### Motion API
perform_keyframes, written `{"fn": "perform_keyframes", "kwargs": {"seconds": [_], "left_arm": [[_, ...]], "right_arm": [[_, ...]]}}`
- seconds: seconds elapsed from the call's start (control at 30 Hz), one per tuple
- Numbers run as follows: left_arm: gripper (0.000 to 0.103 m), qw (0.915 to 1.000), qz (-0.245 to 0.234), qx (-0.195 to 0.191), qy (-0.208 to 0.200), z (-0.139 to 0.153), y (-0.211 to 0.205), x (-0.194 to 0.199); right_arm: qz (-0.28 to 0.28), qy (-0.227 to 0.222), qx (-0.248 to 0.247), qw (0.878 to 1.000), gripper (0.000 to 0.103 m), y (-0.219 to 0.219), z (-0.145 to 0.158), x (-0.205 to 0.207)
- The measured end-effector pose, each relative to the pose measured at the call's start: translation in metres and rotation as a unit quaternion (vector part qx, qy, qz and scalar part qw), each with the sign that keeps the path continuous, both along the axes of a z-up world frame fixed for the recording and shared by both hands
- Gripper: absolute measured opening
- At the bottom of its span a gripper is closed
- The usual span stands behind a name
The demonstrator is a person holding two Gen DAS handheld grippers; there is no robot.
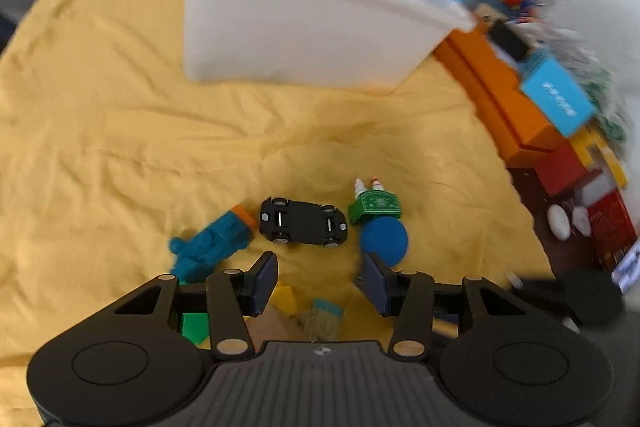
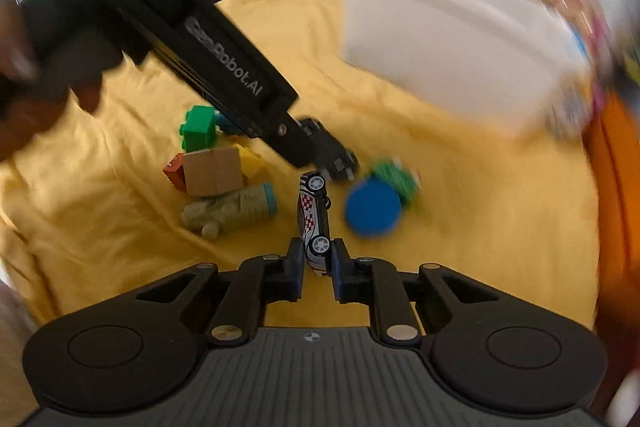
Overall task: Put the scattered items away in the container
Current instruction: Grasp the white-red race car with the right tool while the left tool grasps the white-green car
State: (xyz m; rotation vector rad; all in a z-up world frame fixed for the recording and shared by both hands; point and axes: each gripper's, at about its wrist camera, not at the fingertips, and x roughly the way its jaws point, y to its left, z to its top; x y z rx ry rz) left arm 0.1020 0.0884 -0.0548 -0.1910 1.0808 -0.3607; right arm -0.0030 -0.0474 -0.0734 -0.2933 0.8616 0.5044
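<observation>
Near the middle of the yellow cloth (image 1: 120,115), right gripper (image 2: 318,259) is clamped on the white toy car's (image 2: 314,223) tail end only. Left gripper (image 1: 320,279), jaws apart, hovers over the black toy car (image 1: 302,223). White bin (image 1: 304,15) sits toward the far edge. Risk: the end-only grip lets the car pivot and drop mid-carry.

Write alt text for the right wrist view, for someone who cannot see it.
The right gripper is shut on a white toy car with red checks above a yellow cloth. Beyond lie a blue disc, a black toy car, blocks, and a blurred white bin; the left gripper's black body reaches in from upper left.
</observation>
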Motion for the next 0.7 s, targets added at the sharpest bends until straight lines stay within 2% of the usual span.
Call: {"fn": "perform_keyframes", "kwargs": {"seconds": [0.07,0.17,0.27,0.33,0.47,0.57,0.7], "left_arm": [[0.048,0.9995,0.015,-0.008,0.026,-0.012,-0.002,0.011],[0.044,0.9975,0.051,-0.022,0.044,-0.025,-0.003,0.027],[0.028,0.9981,0.059,-0.003,0.016,-0.025,-0.010,0.037],[0.023,0.9988,0.048,0.013,-0.002,-0.023,-0.015,0.040],[0.015,0.9977,-0.023,0.049,-0.041,-0.008,-0.029,0.024],[0.015,0.9891,-0.085,0.093,-0.076,0.006,-0.036,-0.007],[0.015,0.9730,-0.153,0.139,-0.103,0.014,-0.042,-0.051]], "right_arm": [[-0.035,0.023,0.035,0.999,0.016,-0.018,0.000,-0.007],[-0.068,0.033,0.050,0.996,0.016,-0.032,-0.002,-0.015],[-0.087,0.035,0.051,0.994,0.016,-0.038,-0.005,-0.021],[-0.093,0.034,0.051,0.994,0.016,-0.041,-0.005,-0.023],[-0.099,0.032,0.050,0.993,0.016,-0.044,-0.006,-0.020],[-0.106,0.037,0.065,0.992,0.016,-0.049,-0.004,-0.019],[-0.120,0.059,0.096,0.986,0.016,-0.057,-0.008,-0.012]]}}
